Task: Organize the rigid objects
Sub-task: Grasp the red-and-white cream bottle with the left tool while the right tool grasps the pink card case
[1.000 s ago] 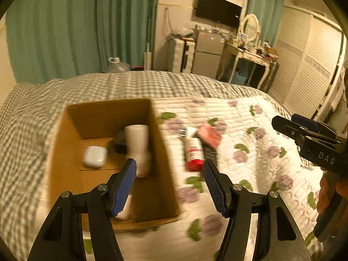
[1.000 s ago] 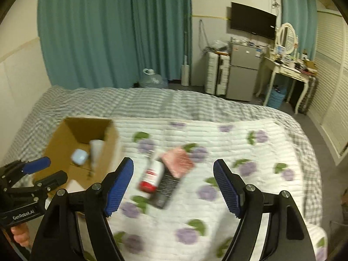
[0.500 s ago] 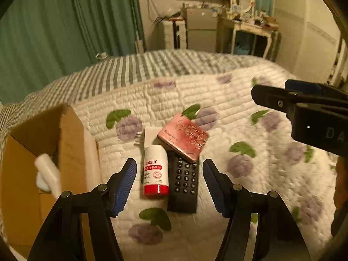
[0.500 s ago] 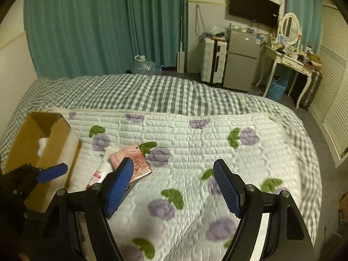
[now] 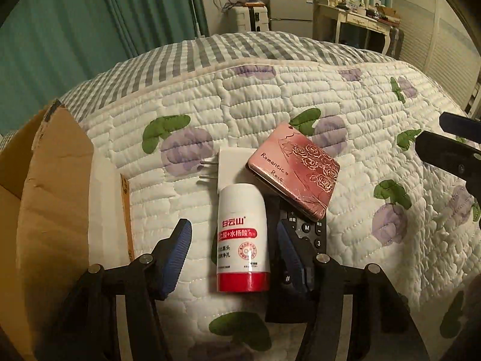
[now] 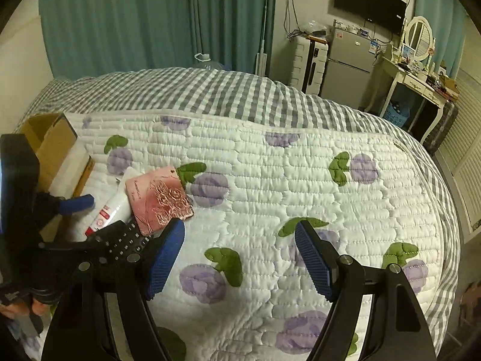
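My left gripper (image 5: pixel 233 254) has its fingers (image 5: pixel 177 251) wide apart, one on each side of the white bottle with the red cap (image 5: pixel 243 237). They hold nothing yet. The bottle lies flat on the bed, red cap toward me, near the side of the bed where the cardboard box (image 5: pixel 45 210) sits.

I think the bottle is round and smooth, so it could roll or slip out when I squeeze. The bed is soft too, so it may sink when I push down, and then my fingers would grab the quilt (image 5: pixel 300 96) as well.

My right-side finger is right by the black remote (image 5: pixel 311 234), touching it or almost. It could catch the remote and push it. The pink tin (image 5: pixel 296 177) leans on top of the remote, so if the remote moves, the tin may slide off. The white plug (image 5: pixel 228 164) lies just past the bottle's far end, tucked partly under the tin, and it could get bumped too.

My right gripper (image 6: pixel 239 260) is wide apart too and holds nothing. It hangs over a bare part of the quilt, more toward the middle of the bed. Its left finger is near the tin's corner, so I must not swing it that way.

The box is just beside my left finger, and I could knock its wall when I lift.
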The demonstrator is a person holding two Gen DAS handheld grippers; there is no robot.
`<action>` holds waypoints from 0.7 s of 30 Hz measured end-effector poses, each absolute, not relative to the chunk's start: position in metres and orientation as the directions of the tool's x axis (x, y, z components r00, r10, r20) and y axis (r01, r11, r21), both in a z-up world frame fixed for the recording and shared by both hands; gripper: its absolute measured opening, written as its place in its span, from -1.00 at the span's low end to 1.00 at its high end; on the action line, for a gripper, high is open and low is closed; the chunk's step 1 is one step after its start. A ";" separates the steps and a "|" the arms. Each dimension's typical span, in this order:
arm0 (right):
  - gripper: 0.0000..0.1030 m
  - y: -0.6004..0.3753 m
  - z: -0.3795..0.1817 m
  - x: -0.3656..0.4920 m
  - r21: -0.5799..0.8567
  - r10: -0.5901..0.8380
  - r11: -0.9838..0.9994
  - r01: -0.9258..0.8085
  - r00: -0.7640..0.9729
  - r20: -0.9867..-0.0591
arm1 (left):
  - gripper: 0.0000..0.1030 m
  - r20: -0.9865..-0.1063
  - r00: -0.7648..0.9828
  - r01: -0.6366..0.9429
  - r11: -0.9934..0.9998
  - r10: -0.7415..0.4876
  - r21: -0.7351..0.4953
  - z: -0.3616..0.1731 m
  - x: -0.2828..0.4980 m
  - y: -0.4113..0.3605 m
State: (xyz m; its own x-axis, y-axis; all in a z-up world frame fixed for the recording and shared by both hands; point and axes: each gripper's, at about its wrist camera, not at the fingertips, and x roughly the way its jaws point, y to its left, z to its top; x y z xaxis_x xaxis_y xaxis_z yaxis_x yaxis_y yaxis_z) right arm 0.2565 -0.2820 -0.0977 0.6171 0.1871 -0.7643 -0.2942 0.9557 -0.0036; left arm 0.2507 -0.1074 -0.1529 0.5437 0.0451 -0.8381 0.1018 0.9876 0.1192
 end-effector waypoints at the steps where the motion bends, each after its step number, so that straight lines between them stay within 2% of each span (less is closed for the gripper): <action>1: 0.47 -0.280 -0.097 0.257 -0.007 0.187 0.954 -0.299 0.616 -0.765 | 0.16 -0.843 0.536 0.100 0.989 0.040 0.110 -0.155 0.252 -0.107; 4: 0.47 -0.274 -0.101 0.262 -0.007 0.194 0.949 -0.316 0.598 -0.777 | 0.15 -0.862 0.506 0.088 0.992 0.033 0.090 -0.164 0.255 -0.104; 6: 0.47 -0.270 -0.102 0.266 0.010 0.215 0.943 -0.332 0.587 -0.781 | -0.02 -0.862 0.505 0.090 0.990 0.045 0.105 -0.165 0.256 -0.106; 7: 0.47 -0.268 -0.103 0.268 0.018 0.227 0.939 -0.343 0.580 -0.782 | -0.30 -0.876 0.482 0.107 0.990 0.027 0.089 -0.168 0.257 -0.107; 11: 0.47 -0.254 -0.109 0.276 0.017 0.262 0.913 -0.407 0.556 -0.789 | -0.30 -0.863 0.501 0.079 0.991 0.056 0.111 -0.167 0.252 -0.109; 17: 0.47 -0.230 -0.125 0.289 0.013 0.311 0.857 -0.516 0.496 -0.811 | -0.30 -0.819 0.555 -0.169 0.984 0.146 0.060 -0.151 0.222 -0.091; 21: 0.47 -0.207 -0.138 0.292 -0.004 0.316 0.807 -0.590 0.438 -0.841 | -0.30 -0.830 0.538 -0.224 0.974 0.148 0.028 -0.155 0.213 -0.086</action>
